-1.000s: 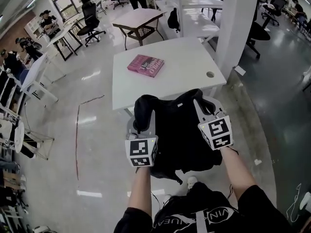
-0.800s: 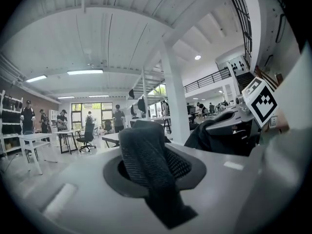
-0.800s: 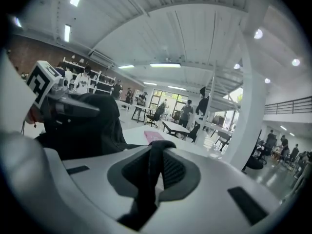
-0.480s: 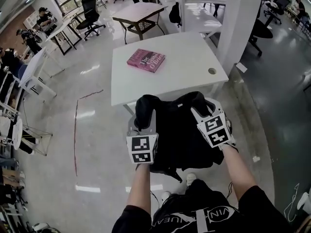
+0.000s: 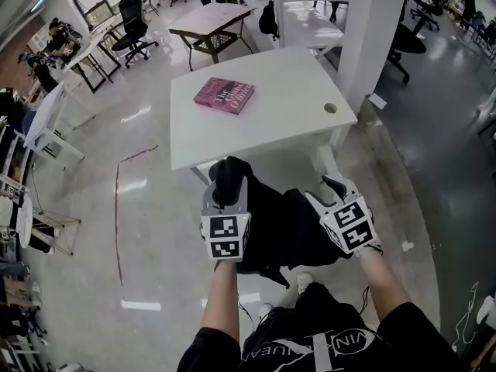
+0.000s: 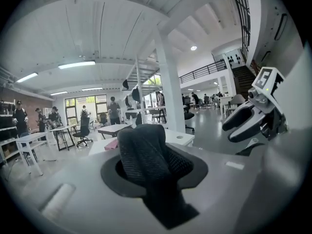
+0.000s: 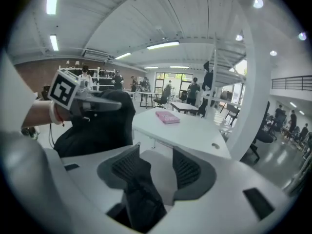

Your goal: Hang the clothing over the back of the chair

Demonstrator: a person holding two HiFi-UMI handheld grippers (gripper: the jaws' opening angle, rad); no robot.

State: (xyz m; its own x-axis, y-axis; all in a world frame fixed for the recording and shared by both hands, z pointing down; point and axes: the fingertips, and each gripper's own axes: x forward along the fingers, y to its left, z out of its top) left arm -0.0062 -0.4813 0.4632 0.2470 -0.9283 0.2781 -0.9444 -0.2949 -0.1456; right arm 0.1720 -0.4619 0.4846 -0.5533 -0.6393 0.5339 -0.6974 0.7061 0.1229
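Most of the hanging looks done to me. The black clothing [image 5: 283, 227] lies draped over what I take to be the chair back (the chair itself is hidden under the cloth). It sits just short of the white worktop [image 5: 279, 107] at 12 o'clock, where a pink book [image 5: 224, 94] lies toward 11. My right gripper [image 5: 335, 188], at 3 o'clock of the garment, has its fingers [image 7: 187, 168] spreading wide; a fold of cloth sags beside one pad but is not pinched. My left gripper [image 5: 225, 192], at 9 o'clock, is easing open too, yet a bunched lump of fabric is packed between its fingers. What is left, I judge, is to free that bunch and draw both hands clear.
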